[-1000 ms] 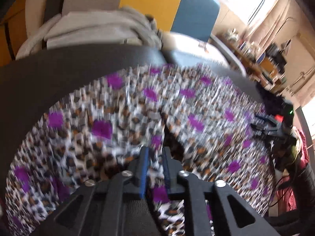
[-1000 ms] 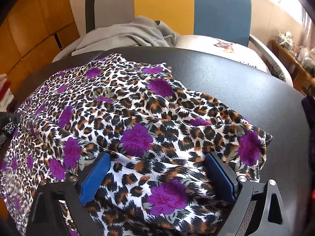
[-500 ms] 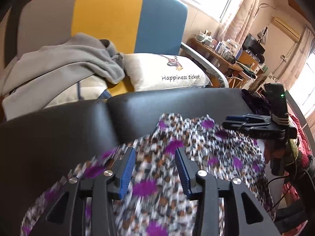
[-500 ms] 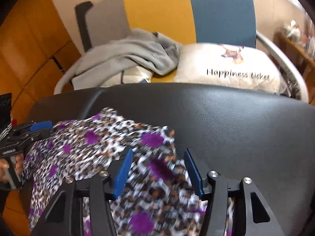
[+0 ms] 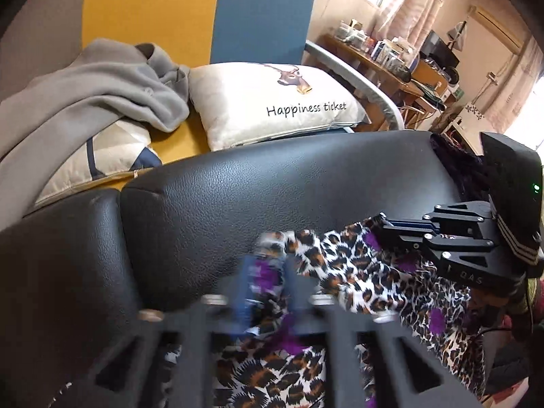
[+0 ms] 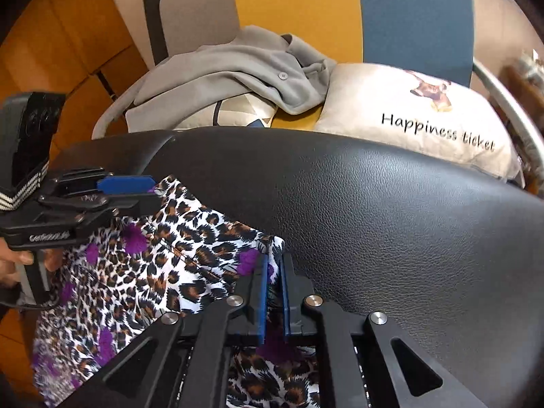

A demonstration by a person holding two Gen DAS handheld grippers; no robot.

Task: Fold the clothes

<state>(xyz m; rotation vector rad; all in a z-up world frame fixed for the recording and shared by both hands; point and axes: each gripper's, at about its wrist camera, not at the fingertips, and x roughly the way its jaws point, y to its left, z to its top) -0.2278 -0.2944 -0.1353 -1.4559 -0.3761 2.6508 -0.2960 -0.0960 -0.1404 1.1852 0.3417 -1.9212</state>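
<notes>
A leopard-print garment with purple flowers lies on a black leather surface; it also shows in the right wrist view. My left gripper is shut on the garment's far left corner, blurred by motion; it also appears in the right wrist view. My right gripper is shut on the garment's far right corner and also appears in the left wrist view. The garment's far edge stretches between the two grippers.
Behind the black surface stands a chair with yellow and blue back panels. On it lie a grey sweater and a white "Happiness ticket" pillow. A cluttered desk stands at the far right.
Both grippers were open half a second ago above the garment; now both have closed on its far corners. One second ago the garment lay spread wider beneath them.
</notes>
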